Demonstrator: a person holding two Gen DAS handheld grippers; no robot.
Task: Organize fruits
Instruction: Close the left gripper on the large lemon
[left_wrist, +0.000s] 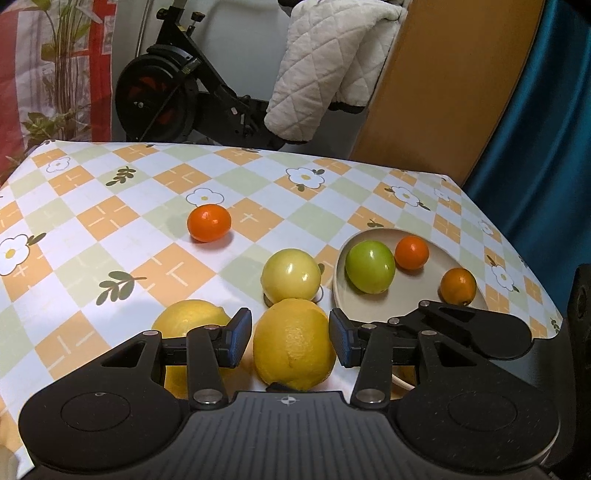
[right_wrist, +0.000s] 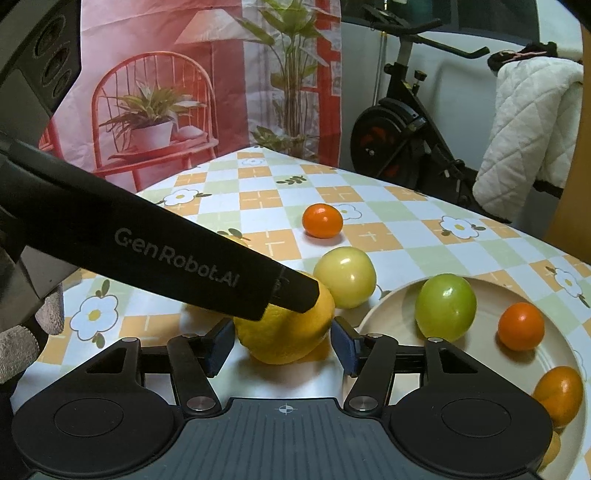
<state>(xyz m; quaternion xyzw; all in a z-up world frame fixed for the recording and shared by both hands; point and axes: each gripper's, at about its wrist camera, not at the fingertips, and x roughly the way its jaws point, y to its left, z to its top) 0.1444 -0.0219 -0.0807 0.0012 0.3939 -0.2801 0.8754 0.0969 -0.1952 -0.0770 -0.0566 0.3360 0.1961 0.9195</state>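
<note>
Through the left wrist camera, I saw the left gripper (left_wrist: 290, 339) pinching the lemon (left_wrist: 293, 343), one blue pad against the peel at 9 o'clock and the other at 3 o'clock. I could not tell whether the lemon rested on the checked tablecloth (left_wrist: 110, 221) or hung just above it.

From that lemon, a second lemon (left_wrist: 188, 319) lay just beside it at 9 o'clock, partly behind the gripper's linkage. A pale yellow fruit (left_wrist: 291, 275) sat close at 12 o'clock, and a small orange (left_wrist: 209, 222) lay alone on the cloth at 11 o'clock, well apart. The plate (left_wrist: 338, 284) stood at 2 o'clock. It held a green fruit (left_wrist: 370, 266) and two more oranges, one at the far side (left_wrist: 412, 252) and one nearer the rim (left_wrist: 458, 286).

Through the right wrist camera, the right gripper (right_wrist: 282, 345) was spread around the same lemon. Its pads stood just beside the peel at 9 and 3 o'clock, and I saw no pressing. A black finger (right_wrist: 177, 258) of the left gripper reached in from 10 o'clock, with its tip over the top of the lemon.

Beyond the table at 12 o'clock stood an exercise bike (left_wrist: 166, 92), with a quilted white cloth (left_wrist: 325, 66) draped to its right.
</note>
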